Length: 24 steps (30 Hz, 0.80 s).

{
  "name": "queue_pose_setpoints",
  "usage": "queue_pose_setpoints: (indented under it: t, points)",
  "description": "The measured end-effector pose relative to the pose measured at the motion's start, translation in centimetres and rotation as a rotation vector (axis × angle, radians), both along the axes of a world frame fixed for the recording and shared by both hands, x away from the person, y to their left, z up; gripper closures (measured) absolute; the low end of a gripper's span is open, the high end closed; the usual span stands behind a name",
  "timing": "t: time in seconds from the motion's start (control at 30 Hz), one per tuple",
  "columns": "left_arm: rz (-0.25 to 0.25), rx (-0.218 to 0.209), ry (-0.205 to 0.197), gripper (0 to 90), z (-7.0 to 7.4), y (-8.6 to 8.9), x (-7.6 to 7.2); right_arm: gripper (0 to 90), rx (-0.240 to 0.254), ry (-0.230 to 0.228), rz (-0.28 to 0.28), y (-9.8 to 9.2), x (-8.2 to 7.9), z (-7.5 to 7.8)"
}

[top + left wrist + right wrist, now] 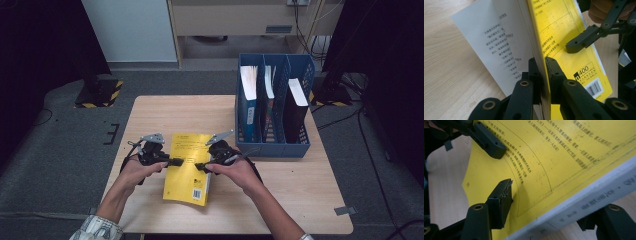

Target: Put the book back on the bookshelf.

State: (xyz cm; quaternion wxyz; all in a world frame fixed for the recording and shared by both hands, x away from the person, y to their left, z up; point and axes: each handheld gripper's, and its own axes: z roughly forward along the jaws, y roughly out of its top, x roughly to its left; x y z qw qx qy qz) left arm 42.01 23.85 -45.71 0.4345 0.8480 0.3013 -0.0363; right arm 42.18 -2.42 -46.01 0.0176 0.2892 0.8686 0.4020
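A yellow paperback book (187,170) hangs tilted over the wooden table (300,195), held between both grippers. My left gripper (176,162) is shut on the book's open page edge; in the left gripper view its pads clamp the yellow cover and pages (545,62), while a few white pages (489,42) fan loose to the left. My right gripper (200,166) straddles the spine side. In the right gripper view the white spine (584,205) runs between the jaws. One pad (504,197) stands just off the yellow cover (549,157), and the other jaw sits under the book.
A blue three-slot file holder (272,146) stands at the table's right rear with books upright in it. Bare wood lies to the right of and in front of the hands. Dark floor and black stands surround the table.
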Motion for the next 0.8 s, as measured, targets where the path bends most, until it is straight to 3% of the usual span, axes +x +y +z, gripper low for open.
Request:
queue_pose_setpoints:
  t: [0.33, 0.53, 0.8]
  points:
    - [0.027, -0.009, -0.016, 83.0, 0.5, 0.0, 0.1, 44.9, -0.028, -0.033, -0.01, 0.3, 0.4, 1.0]
    - [0.025, 0.006, -0.026, 82.7, 0.9, 0.0, 0.2, 45.2, -0.045, -0.046, -0.009, 0.6, 0.4, 1.5]
    - [0.046, -0.009, -0.04, 80.5, 1.2, 0.2, 0.4, 55.6, -0.037, -0.065, -0.022, 0.4, 0.7, 2.4]
